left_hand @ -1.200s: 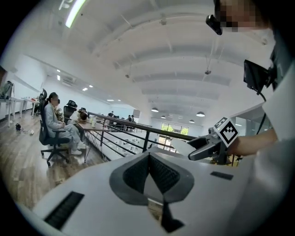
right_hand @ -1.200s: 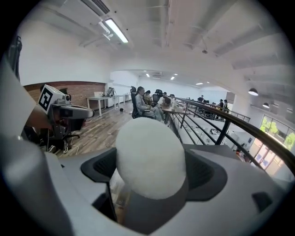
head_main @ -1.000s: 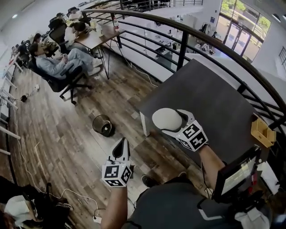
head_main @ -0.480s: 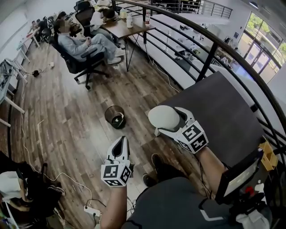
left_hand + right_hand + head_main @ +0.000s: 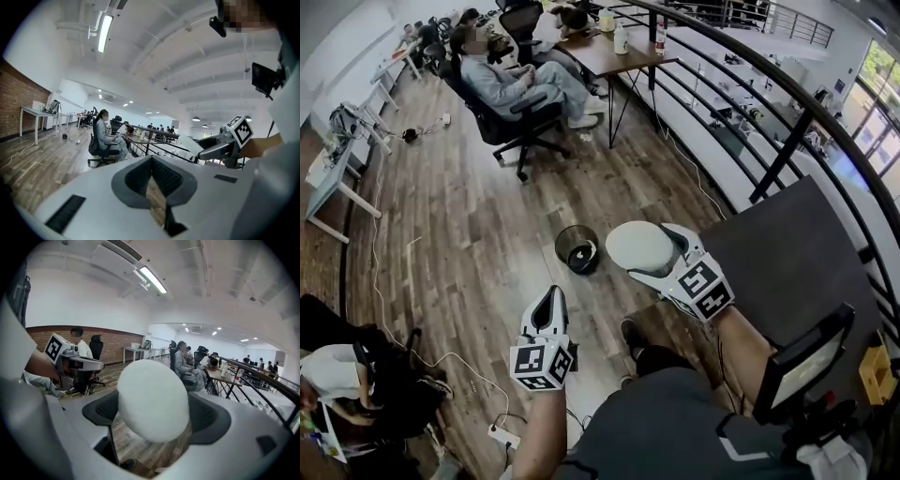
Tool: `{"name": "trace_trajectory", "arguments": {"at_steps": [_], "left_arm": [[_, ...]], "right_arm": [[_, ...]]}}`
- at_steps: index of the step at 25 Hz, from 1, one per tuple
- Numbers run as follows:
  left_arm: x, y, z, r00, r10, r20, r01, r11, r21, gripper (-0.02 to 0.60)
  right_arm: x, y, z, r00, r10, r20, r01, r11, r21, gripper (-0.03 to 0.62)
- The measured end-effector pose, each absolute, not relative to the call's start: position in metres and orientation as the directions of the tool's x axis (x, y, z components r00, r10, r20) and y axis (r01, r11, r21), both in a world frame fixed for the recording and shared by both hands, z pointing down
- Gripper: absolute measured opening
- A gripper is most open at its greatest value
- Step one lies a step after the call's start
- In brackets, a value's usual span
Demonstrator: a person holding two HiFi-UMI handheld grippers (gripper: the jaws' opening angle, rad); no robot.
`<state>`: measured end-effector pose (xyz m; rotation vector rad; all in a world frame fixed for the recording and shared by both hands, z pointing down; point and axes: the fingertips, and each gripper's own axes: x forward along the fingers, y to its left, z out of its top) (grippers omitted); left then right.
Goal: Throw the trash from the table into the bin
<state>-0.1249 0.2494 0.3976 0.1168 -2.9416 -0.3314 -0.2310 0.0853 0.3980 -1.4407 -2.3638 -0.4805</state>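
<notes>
Swinging away from the table [image 5: 787, 253], the head view now has the bin [image 5: 578, 249] just beside the right gripper [image 5: 661, 255], where a second ago it sat well to that gripper's left. The dark tabletop has slipped off to the bin's right. That gripper is clamped on a white ball of trash [image 5: 633, 246], which fills the gap between its jaws. From the head view the ball hangs just right of the bin's rim, held up off the floor.

The carry looks nearly done. The ball should come a little further over the bin's mouth before the jaws let go, or it may glance off the rim and roll across the boards. Something pale already lies inside the bin.

On the near side of the bin, the left gripper [image 5: 550, 302] has its jaws pressed together on nothing. Nothing stands between ball and bin. A seated person [image 5: 517, 92] is well beyond the bin, a white power strip [image 5: 502, 434] lies well to its near left, and the wearer's shoe [image 5: 633, 333] is near its close side.
</notes>
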Motion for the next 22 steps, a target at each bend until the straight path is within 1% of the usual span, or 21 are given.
{"name": "trace_trajectory", "arguments": {"at_steps": [7,11,16,22], "left_arm": [[-0.185,0.292,0.395,-0.981,-0.017,0.194,0.022,0.98,0.196,0.011],[-0.221,0.305,0.394,-0.979,0.016,0.205,0.058,0.978,0.199,0.011],[-0.256,0.321,0.393,-0.971,0.059,0.232,0.101,0.979,0.175,0.011],[-0.287,0.332,0.404,-0.961,0.038,0.274,0.085,0.983,0.165,0.011]], "right_arm": [[-0.297,0.135,0.4,-0.37,0.823,0.431,0.925,0.371,0.086,0.47],[-0.33,0.157,0.408,-0.308,0.843,0.441,0.949,0.305,0.079,0.471],[-0.361,0.187,0.41,-0.25,0.867,0.431,0.967,0.249,0.06,0.471],[-0.39,0.209,0.423,-0.232,0.872,0.431,0.969,0.245,0.025,0.471]]}}
